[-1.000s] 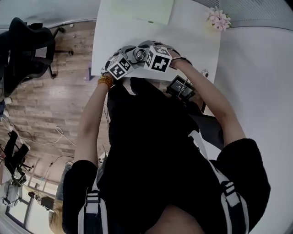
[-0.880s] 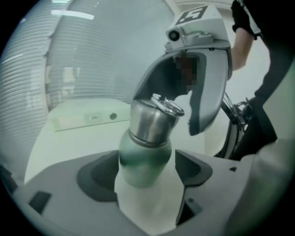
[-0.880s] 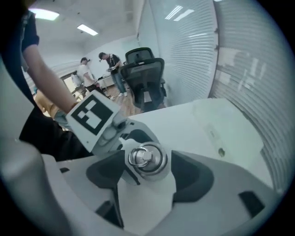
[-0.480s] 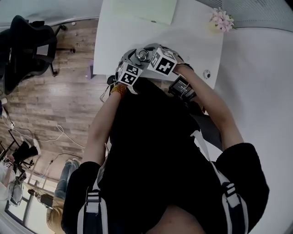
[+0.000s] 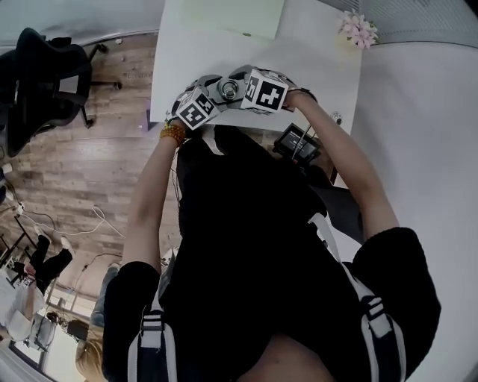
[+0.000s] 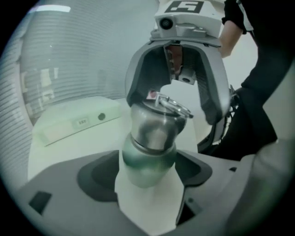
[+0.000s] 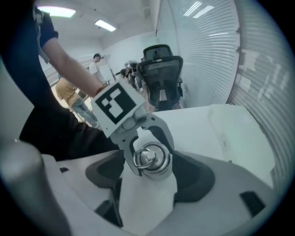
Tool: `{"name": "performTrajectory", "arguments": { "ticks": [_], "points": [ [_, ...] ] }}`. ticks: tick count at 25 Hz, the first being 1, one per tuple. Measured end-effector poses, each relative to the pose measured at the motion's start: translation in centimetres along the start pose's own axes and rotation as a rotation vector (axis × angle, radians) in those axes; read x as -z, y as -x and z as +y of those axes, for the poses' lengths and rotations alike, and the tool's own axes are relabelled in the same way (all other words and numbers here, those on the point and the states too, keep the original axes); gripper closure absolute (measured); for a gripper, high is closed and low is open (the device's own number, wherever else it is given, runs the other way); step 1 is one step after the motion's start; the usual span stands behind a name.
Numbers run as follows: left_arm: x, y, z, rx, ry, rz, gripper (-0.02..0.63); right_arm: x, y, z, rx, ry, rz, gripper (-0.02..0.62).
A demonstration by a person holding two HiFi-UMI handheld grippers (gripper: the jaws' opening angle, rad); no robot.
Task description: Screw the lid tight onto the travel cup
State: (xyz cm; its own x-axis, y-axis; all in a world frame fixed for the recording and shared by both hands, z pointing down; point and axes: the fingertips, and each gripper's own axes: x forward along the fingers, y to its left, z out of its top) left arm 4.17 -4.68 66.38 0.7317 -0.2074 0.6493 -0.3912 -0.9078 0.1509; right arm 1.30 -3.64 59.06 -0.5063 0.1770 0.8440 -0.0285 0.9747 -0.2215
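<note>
The travel cup (image 6: 148,159), pale green with a steel lid (image 6: 159,120) and a wire ring on top, hangs in the air over the table's near edge. My left gripper (image 6: 147,177) is shut on the cup's body. My right gripper (image 7: 150,174) faces it end on, and its jaws are opening, with the lid (image 7: 150,159) between them. In the left gripper view a gap shows between the lid and one of the right gripper's fingers (image 6: 213,99). In the head view both marker cubes crowd the lid (image 5: 228,89).
A white table (image 5: 314,60) lies ahead with a pale green pad (image 5: 231,15) at its far side and pink flowers (image 5: 357,30) at its far right corner. A black office chair (image 5: 37,67) stands on the wooden floor to the left. A small dark device (image 5: 295,142) sits near my right forearm.
Half a second ago both grippers and the cup sat a little further right; they are now back where they were a second ago. The right marker cube has turned slightly.
</note>
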Motion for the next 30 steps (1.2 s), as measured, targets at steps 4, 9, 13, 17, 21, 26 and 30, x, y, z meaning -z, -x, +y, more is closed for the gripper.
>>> {"name": "performTrajectory", "arguments": {
  "ticks": [4, 9, 13, 17, 21, 26, 30],
  "points": [
    [-0.5, 0.5, 0.0, -0.209, 0.189, -0.095, 0.236, -0.9, 1.1, -0.9, 0.134, -0.259, -0.089, 0.258],
    [0.1, 0.1, 0.8, -0.423, 0.320, -0.076, 0.241, -0.2, -0.3, -1.2, 0.188, -0.283, -0.030, 0.334],
    [0.1, -0.1, 0.6, -0.351, 0.257, -0.088, 0.242, 0.3, -0.6, -1.0, 0.127, -0.231, -0.011, 0.339],
    [0.4, -0.5, 0.7, -0.181, 0.140, -0.057, 0.241, 0.2, -0.8, -0.9, 0.064, -0.104, 0.028, 0.339],
    [0.9, -0.4, 0.4, 0.044, -0.011, 0.015, 0.236, -0.2, -1.2, -0.8, -0.018, -0.013, 0.020, 0.337],
    [0.3, -0.1, 0.1, 0.003, 0.030, -0.009, 0.235, -1.0, -0.2, -0.9, 0.040, -0.130, -0.066, 0.299],
    [-0.6, 0.5, 0.2, -0.228, 0.257, -0.129, 0.232, -0.6, -0.3, -0.6, 0.177, -0.231, -0.065, 0.290]
  ]
}}
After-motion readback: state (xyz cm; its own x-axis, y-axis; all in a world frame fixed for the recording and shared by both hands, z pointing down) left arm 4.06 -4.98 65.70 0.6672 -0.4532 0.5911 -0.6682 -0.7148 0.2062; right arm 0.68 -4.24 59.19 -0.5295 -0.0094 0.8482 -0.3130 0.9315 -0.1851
